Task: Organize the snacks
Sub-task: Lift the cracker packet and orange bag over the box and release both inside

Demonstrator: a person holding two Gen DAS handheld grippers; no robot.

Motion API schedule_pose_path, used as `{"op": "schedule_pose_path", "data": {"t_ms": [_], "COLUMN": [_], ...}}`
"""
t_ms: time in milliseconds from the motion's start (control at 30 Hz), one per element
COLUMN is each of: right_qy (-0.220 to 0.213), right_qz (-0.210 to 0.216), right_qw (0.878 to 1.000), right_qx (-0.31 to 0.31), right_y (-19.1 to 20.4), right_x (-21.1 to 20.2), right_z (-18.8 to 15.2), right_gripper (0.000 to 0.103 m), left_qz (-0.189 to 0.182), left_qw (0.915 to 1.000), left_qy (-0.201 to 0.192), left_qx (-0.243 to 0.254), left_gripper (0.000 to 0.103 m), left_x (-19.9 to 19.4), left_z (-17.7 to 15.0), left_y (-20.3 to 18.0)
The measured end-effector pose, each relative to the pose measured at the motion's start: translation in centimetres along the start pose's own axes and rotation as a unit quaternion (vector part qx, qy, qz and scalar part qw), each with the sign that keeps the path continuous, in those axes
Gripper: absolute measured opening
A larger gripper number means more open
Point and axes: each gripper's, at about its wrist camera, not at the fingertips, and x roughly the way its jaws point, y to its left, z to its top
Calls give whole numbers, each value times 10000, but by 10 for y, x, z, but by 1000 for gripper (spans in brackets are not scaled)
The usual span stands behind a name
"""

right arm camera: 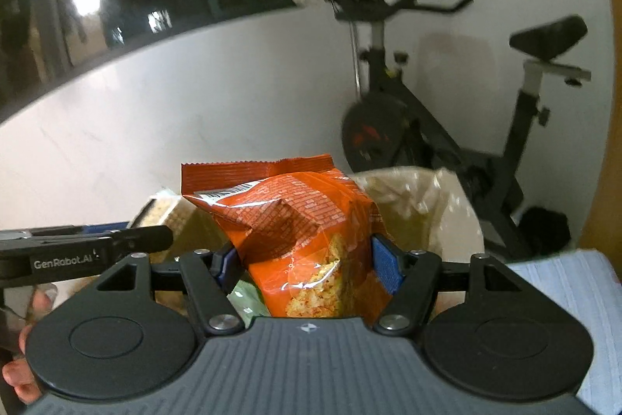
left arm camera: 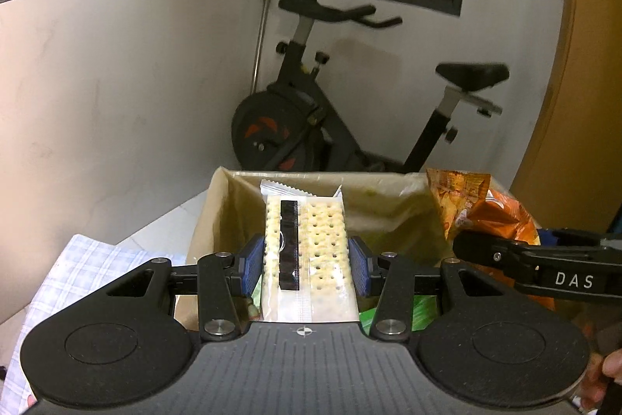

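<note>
Left tool point(left arm camera: 307, 265) grips a flat clear-wrapped cracker packet point(left arm camera: 307, 251) at frame centre, above a plastic-lined cardboard box point(left arm camera: 217, 205). Right tool point(right arm camera: 307, 269) clamps a crinkly orange chip bag point(right arm camera: 307, 232); the box's contents are mostly hidden.

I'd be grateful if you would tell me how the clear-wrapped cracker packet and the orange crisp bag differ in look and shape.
The clear-wrapped cracker packet is flat and rectangular; the orange crisp bag is puffy and creased. The cracker packet's wrap is see-through all over, showing pale dotted crackers; the crisp bag is printed orange with only a small window. The left tool grips the packet, the right tool the bag. Both are held over the lined cardboard box.
</note>
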Motion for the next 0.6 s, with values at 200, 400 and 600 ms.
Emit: {"op": "schedule_pose_path", "data": {"t_ms": [200,400,600], "right_qy": [365,461,307], "right_qz": [-256,-362,-306], "right_qw": [9989,9979,9987], "right_qx": [-154,-293,-277], "right_y": [1,5,9], "right_x": [13,7,-16], "right_z": [-8,-10,-8], "right_gripper": [71,83,84], "left_qz": [30,16,35], "left_qw": [9998,9999,9999], "left_qy": [189,76,-20], "left_qx": [-34,-129,-148], "left_gripper": [60,68,69], "left_x": [8,-9,-35], "left_z": [-4,-1,3], "left_y": [7,15,16]}}
